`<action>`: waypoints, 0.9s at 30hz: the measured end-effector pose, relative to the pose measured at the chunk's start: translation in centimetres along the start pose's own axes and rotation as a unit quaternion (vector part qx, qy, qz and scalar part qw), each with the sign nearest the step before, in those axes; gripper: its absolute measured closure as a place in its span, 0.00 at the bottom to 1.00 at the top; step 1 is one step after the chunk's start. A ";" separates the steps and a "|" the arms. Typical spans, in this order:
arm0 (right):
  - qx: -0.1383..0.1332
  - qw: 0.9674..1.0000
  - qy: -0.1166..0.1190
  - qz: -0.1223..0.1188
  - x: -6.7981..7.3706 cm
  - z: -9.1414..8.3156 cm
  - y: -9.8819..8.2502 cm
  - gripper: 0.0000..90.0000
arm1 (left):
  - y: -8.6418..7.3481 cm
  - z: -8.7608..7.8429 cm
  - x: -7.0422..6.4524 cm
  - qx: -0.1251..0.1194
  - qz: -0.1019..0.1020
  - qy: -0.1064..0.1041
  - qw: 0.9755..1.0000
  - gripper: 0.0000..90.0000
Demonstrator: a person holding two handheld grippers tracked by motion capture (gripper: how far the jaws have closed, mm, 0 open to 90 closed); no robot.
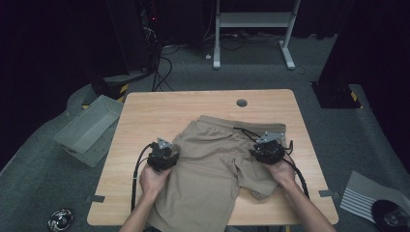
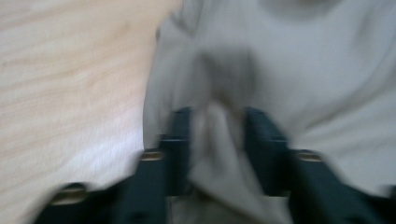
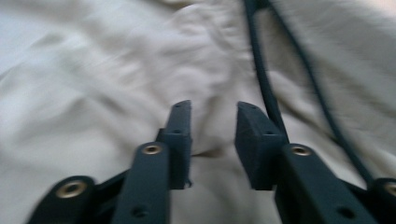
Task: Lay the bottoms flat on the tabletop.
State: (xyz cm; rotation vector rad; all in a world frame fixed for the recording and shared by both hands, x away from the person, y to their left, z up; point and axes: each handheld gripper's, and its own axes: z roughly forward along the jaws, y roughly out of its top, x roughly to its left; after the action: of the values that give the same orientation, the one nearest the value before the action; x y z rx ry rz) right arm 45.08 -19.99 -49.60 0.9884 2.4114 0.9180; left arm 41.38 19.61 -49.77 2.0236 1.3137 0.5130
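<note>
1. High view first: I see a pair of tan shorts spread flat on the wooden table, waistband away from me, legs toward me.
2. My left claw sits at the outer edge of the shorts' left side, my hand just behind it.
3. My right claw rests on the right side of the shorts, close below the waistband, with the black drawstring just ahead of it.
4. Left gripper view, badly blurred: the jaws stand partly open and a raised fold of the shorts lies between them. Whether the pads actually press it, I cannot tell. Bare table lies off to the claw's left.
5. Right gripper view: the jaws are partly apart, tips down on the fabric, with cloth showing in the gap but nothing pinched. The drawstring runs past just outside the right-hand jaw.
6. A grey bin sits on the floor, well off to the left claw's outer side.
</note>
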 end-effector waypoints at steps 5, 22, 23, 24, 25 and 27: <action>-0.014 0.997 -0.051 0.052 -2.1 -0.4 0.0 0.60 | 2.9 2.3 -1.1 -0.009 0.016 -0.012 1.000 0.45; 0.023 0.999 0.007 0.028 -2.0 2.2 -0.2 1.00 | 3.2 4.3 0.2 0.072 0.030 0.054 0.996 0.96; 0.022 0.999 0.016 0.023 -1.9 2.2 -0.2 1.00 | 2.9 3.9 0.5 0.076 0.024 0.054 0.995 0.96; 0.022 0.999 0.021 0.015 -1.5 2.2 -0.1 1.00 | 2.7 3.6 0.6 0.080 0.024 0.060 0.995 0.96; 0.023 0.999 0.021 0.004 -1.0 2.2 0.0 1.00 | 2.6 3.3 0.6 0.084 0.027 0.065 0.994 0.96; 0.015 1.000 0.019 -0.015 -0.4 2.0 0.3 0.91 | 2.6 2.7 0.7 0.075 0.032 0.062 0.995 0.88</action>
State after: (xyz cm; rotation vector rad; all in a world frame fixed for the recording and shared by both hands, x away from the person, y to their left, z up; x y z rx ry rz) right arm 46.59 -19.26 -50.80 0.9504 2.4727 0.9000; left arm 45.09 18.65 -49.86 2.1923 1.4018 0.5935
